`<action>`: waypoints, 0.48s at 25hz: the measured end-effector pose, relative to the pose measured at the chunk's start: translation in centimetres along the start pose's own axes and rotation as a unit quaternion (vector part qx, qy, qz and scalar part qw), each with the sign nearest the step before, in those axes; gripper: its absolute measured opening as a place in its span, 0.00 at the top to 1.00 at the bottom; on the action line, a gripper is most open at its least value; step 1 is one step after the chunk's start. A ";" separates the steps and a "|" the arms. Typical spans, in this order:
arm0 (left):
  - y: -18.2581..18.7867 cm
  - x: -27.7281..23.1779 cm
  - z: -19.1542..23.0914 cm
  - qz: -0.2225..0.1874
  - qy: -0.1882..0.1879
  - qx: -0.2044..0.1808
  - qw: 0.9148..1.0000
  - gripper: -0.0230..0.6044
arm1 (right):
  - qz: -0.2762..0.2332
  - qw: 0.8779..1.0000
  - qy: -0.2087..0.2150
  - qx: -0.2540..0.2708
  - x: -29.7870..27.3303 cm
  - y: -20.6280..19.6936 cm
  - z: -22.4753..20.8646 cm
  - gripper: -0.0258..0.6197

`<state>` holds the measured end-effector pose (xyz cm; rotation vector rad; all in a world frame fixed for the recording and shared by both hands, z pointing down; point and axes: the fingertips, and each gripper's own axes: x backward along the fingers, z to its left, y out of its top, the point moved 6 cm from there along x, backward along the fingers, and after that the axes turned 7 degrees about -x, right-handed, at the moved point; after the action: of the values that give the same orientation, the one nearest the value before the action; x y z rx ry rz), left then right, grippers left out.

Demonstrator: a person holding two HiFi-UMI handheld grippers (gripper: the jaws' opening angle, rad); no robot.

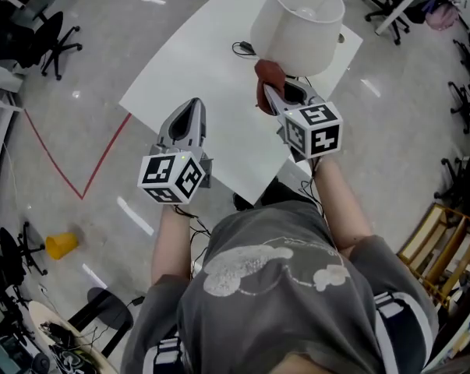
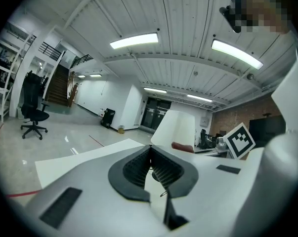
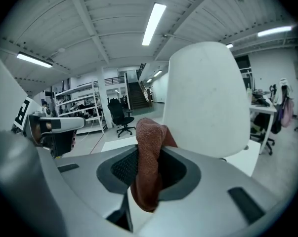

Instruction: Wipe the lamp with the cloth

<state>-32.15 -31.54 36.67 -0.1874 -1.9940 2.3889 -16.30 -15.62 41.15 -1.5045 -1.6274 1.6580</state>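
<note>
1. The right gripper (image 3: 148, 177) had its jaws closed on the cloth (image 3: 149, 154). This reddish-brown terry fold stood up between the ribbed pads and hung down a little below them.
2. In the head view, the right gripper (image 1: 275, 93) pointed up at the lamp (image 1: 301, 23), and the cloth (image 1: 267, 73) lay at the lower edge of the white shade. Whether the cloth really touched the shade, I could not tell.
3. The left gripper (image 2: 151, 168) had its jaws together with nothing between them. It hovered over the white table (image 1: 189, 68), left of the lamp and apart from it.
4. I found no brand or readable words. The marker cubes (image 1: 171, 177) carried only black and white square patterns, and the person's grey shirt had a pale graphic without clear letters.
5. Only the head view showed the open top of the shade, a thin black cable (image 1: 244, 49) on the table beside the lamp, red tape lines (image 1: 102, 156) on the floor and a small yellow object (image 1: 61, 245).
6. Only the left gripper view showed the right gripper's marker (image 2: 239, 139) next to the cloth (image 2: 183, 146) and the shade (image 2: 176, 128).
7. Only the right gripper view showed shelves (image 3: 82, 107) and a black office chair (image 3: 120, 115) behind. The shade (image 3: 204, 100) filled much of its right side.
</note>
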 end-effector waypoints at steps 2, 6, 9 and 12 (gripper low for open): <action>0.1 -0.5 -0.5 -0.001 0.002 -0.001 1.000 0.95 | 0.009 1.000 0.007 -0.004 0.3 -0.7 -0.1 0.81; 1.1 -1.9 -1.8 -0.002 0.007 -0.013 1.000 0.95 | 0.010 0.999 0.038 0.000 0.4 -0.4 0.5 0.81; 1.9 -2.6 -2.7 0.001 0.008 -0.025 1.000 0.95 | -0.001 0.998 0.060 -0.002 0.5 0.5 0.8 0.81; 2.9 -3.0 -2.8 -0.005 0.013 -0.032 0.999 0.95 | -0.016 0.997 0.074 -0.001 0.5 1.8 1.2 0.81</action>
<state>-28.74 -29.58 33.55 -0.2093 -2.0574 2.3050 -16.73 -16.21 39.04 -1.5543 -1.5666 1.4921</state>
